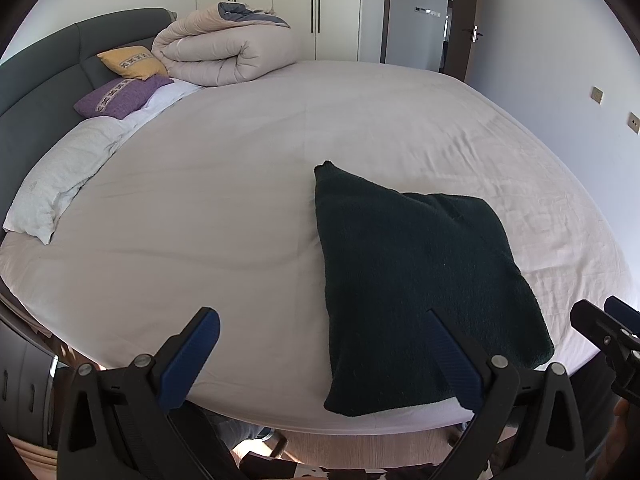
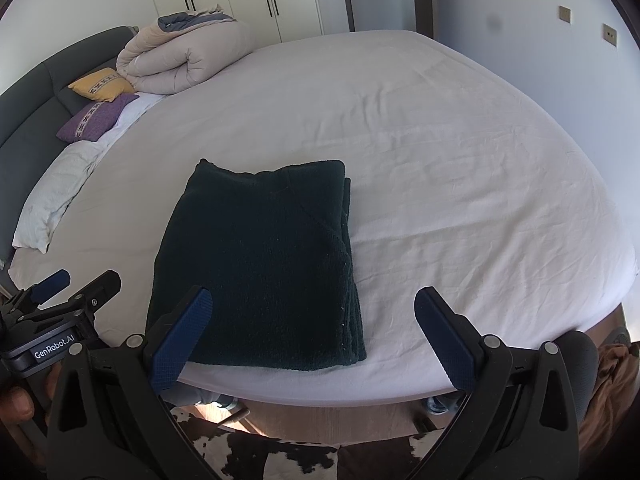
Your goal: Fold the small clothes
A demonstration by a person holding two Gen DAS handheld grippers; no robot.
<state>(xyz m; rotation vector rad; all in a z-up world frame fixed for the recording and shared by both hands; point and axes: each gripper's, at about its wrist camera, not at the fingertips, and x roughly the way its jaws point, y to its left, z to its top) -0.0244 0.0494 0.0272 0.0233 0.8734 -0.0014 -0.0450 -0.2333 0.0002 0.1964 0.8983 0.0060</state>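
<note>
Garment: a dark green knitted piece [image 2: 260,264] is lying folded into a neat rectangle near the front edge of the bed [image 2: 460,140], its layered edges showing along its right side.
Left gripper [image 1: 326,354]: jaws are standing spread wide and holding nothing, hovering off the bed's front edge, just left of the garment's near corner.
Right gripper [image 2: 312,332]: jaws are likewise gaping and empty, hanging over the garment's near right corner.
Step in hand: the fold is looking finished, so I judge this as checking and letting go.
Doing it well: keeping both grippers clear of the knit, since a pad snagging the stacked edges could be dragging a layer out; any tidying is best done by pressing flat.
Surroundings: a rolled duvet [image 2: 180,60] is sitting well apart by the headboard.
</note>
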